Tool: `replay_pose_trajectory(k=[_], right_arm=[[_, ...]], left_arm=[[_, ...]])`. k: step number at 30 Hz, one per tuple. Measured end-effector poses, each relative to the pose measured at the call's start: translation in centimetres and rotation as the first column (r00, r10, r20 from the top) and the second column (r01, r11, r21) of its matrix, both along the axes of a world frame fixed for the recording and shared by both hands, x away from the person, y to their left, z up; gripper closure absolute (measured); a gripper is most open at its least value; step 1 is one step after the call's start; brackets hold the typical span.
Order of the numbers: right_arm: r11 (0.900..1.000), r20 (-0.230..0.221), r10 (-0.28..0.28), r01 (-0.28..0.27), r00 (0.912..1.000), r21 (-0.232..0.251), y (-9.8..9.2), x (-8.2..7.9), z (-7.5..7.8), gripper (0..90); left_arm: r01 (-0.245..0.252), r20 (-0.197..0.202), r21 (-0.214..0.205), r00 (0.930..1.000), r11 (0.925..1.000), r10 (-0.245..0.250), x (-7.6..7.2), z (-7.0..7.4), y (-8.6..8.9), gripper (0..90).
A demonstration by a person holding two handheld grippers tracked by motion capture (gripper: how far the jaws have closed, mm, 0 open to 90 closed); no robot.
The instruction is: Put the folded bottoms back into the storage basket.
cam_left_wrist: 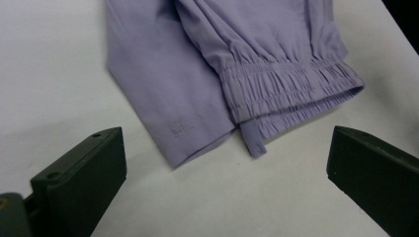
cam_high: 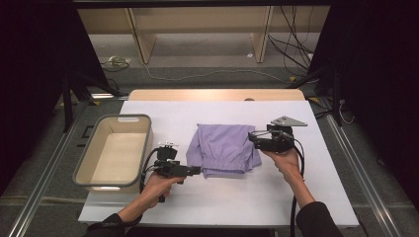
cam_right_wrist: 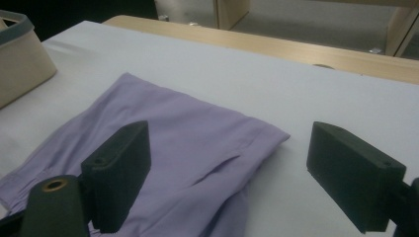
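Note:
A folded lilac garment (cam_high: 223,148) with an elastic waistband (cam_left_wrist: 291,86) lies flat in the middle of the white-covered table (cam_high: 306,197). My left gripper (cam_high: 196,171) sits just off its near left corner, jaws wide open with nothing between them; the garment's corner (cam_left_wrist: 197,133) lies right ahead of them. Held above the garment's right edge, my right gripper (cam_high: 253,139) points left with its jaws open and empty. Lilac cloth (cam_right_wrist: 197,133) spreads below and beyond its black jaws.
A beige bin with a grey rim (cam_high: 116,148) stands empty at the table's left; its corner (cam_right_wrist: 20,54) shows in the right gripper view. The wooden table edge (cam_high: 217,94) runs along the back. Cables and wooden furniture legs lie on the floor beyond.

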State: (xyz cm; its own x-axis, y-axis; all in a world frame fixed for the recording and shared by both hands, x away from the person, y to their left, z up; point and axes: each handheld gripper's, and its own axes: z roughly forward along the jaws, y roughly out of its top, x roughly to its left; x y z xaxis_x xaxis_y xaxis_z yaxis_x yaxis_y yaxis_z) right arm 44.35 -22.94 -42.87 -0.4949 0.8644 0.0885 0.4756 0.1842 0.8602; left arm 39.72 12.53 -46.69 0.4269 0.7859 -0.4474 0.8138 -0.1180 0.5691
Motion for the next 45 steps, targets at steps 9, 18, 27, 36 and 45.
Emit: replay_pose_trajectory(k=[9,18,27,36,45], right_arm=[[0.9997,-0.033,-0.017,0.016,0.9993,-0.016,0.0,1.6,-0.8,18.0],[0.9985,-0.065,-0.029,0.026,0.9975,-0.047,0.1,2.7,-1.4,18.0],[0.9973,-0.072,-0.047,0.043,0.9963,-0.06,-0.2,3.3,-1.8,18.0],[0.9968,-0.077,-0.048,0.043,0.9959,-0.068,-0.2,3.5,-2.0,18.1],[0.9963,-0.081,-0.04,0.033,0.9959,-0.08,0.2,3.7,-2.2,18.2]], left_arm=[[-0.042,-0.033,0.016,0.9986,0.999,0.042,1.7,-0.6,-0.4,1.6],[-0.051,-0.043,0.05,0.9977,0.9974,0.053,2.2,-1.1,-1.2,1.6],[-0.048,-0.03,0.107,0.9982,0.993,0.052,2.2,-1.6,-2.4,1.4],[-0.038,-0.03,0.099,0.9987,0.9943,0.041,2.3,-1.7,-3.8,1.1],[-0.035,-0.016,0.094,0.9992,0.9949,0.037,2.5,-1.6,-4.5,9.9]])
